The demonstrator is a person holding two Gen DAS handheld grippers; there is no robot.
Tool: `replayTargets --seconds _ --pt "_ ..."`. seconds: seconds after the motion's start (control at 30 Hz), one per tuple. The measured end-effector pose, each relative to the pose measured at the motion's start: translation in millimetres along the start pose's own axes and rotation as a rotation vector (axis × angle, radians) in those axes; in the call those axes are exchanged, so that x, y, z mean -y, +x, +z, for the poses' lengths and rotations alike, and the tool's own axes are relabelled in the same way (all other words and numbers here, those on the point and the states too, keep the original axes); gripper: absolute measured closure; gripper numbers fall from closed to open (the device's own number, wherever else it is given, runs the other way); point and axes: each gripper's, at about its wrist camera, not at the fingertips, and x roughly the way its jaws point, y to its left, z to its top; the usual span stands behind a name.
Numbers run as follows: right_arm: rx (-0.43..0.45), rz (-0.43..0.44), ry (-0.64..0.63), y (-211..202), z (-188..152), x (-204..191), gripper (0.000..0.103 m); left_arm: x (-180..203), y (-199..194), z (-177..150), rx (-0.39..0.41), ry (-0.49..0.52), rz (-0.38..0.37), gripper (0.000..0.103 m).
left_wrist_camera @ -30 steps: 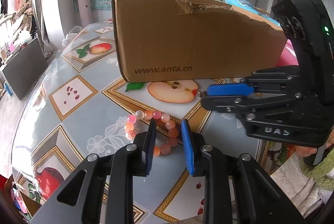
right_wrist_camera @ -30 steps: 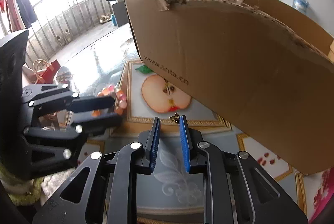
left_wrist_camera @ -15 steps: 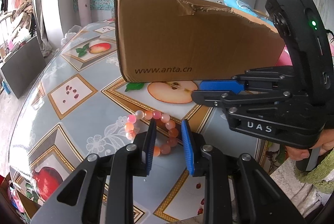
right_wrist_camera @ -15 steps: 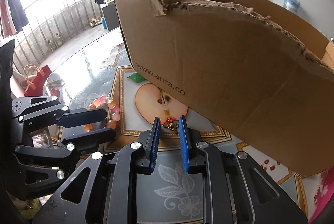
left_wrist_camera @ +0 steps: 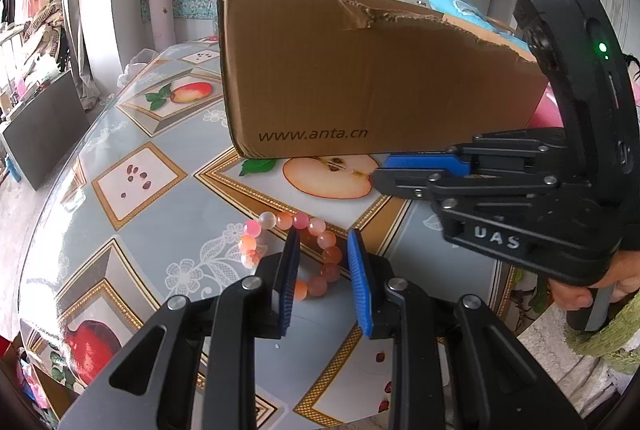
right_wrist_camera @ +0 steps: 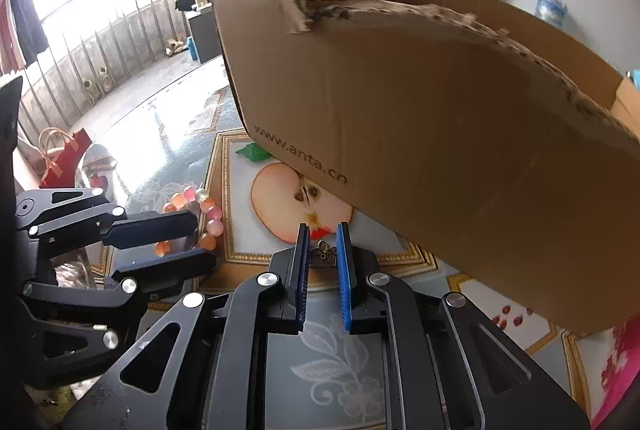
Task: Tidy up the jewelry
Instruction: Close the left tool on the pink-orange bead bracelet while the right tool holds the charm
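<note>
Right hand-held gripper [right_wrist_camera: 323, 250] closing around the butterfly charm [right_wrist_camera: 326, 252] beside the cardboard box [right_wrist_camera: 420, 133]; bead bracelet [left_wrist_camera: 292, 254] still unboxed.

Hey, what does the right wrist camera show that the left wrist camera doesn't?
Only the right wrist view shows the small bronze butterfly charm between the closing right gripper pads, and the box's open inside.

Only the left wrist view shows the person's hand holding the right gripper, the whole ring of the pink and orange bead bracelet, and the printed pomegranate on the tablecloth.

Both show the torn brown cardboard box, the printed apple half, the bracelet and the left gripper open astride one side of it.
</note>
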Motion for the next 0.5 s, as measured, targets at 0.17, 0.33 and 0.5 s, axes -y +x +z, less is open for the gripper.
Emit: replayTargets --seconds 0.17,0.33,0.5 --pt "-0.011 0.013 0.052 -10.0 -8.3 15.8 0.093 2.1 0.0 1.1 -0.004 0.005 0.013 0.079" --pt "-0.013 0.012 0.123 -23.8 -21.3 32.3 0.093 5.0 0.8 4.2 -0.019 0.003 0.028 0.079" --pt "-0.013 0.020 0.185 -33.4 -28.3 45.9 0.093 10.2 3.3 7.2 -0.031 0.007 0.056 0.079"
